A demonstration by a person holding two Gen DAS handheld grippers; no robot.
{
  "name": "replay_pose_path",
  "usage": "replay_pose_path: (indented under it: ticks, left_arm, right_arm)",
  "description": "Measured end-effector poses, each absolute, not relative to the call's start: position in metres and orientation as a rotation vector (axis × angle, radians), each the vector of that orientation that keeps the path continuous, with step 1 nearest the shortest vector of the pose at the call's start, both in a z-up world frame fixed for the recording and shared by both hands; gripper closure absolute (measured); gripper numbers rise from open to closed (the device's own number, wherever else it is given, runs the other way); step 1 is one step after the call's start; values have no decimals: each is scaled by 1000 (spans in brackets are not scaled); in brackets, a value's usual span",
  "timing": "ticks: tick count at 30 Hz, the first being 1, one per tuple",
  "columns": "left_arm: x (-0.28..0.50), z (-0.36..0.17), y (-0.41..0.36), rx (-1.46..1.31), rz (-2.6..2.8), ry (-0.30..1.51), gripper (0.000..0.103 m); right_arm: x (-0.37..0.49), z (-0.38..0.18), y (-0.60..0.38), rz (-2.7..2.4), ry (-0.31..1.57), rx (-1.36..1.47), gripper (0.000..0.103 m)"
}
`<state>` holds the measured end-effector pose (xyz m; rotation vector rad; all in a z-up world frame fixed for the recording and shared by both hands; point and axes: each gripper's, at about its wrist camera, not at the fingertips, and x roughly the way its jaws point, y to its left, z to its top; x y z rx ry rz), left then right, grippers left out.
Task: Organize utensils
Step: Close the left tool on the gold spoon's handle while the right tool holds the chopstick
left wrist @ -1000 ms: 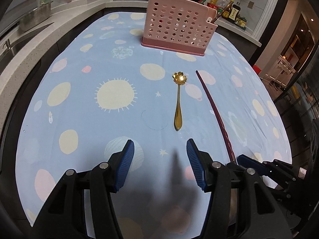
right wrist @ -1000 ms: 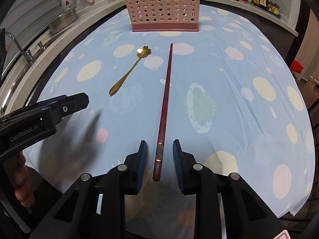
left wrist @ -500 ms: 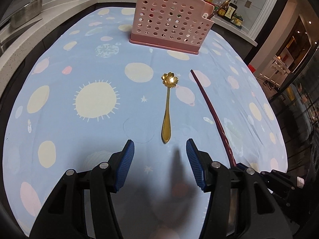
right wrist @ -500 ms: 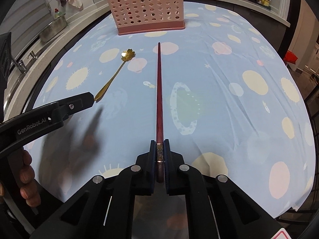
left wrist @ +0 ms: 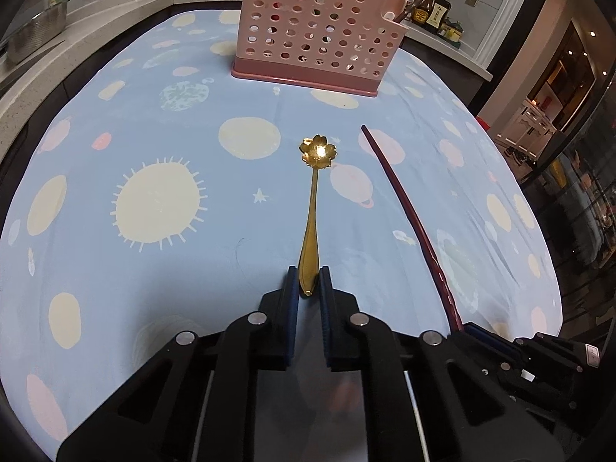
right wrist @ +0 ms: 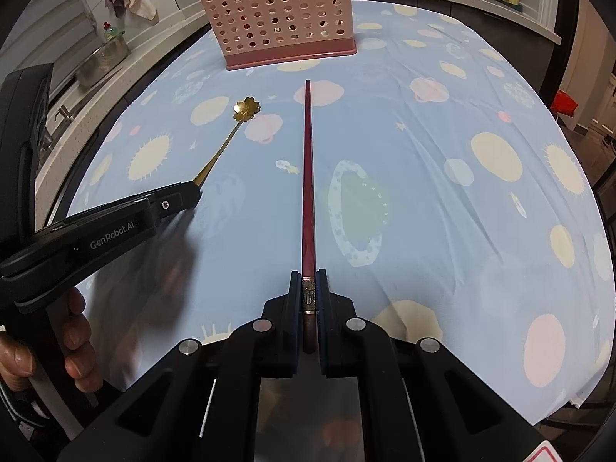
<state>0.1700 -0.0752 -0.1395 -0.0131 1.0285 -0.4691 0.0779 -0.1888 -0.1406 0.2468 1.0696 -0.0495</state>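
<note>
Left gripper (left wrist: 308,281) just closing narrowly, pinching the gold spoon (left wrist: 312,215) handle, right gripper (right wrist: 308,300) clamping the red chopstick (right wrist: 308,177) butt end.

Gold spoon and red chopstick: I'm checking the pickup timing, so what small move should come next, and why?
Probably lift both straight up off the cloth. The left gripper has just been closing its jaws and now pinches the gold spoon by its handle end; the right gripper is shut on the red chopstick. Both utensils still lie flat, short of the pink holder.
</note>
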Motion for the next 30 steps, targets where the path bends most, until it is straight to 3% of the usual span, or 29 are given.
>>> replay_pose_path:
  ticks: [30]
  left_arm:
    - [165, -65, -45, -87, -452, 886, 93]
  right_arm:
    - [76, -118, -188, -30, 1020, 270, 96]
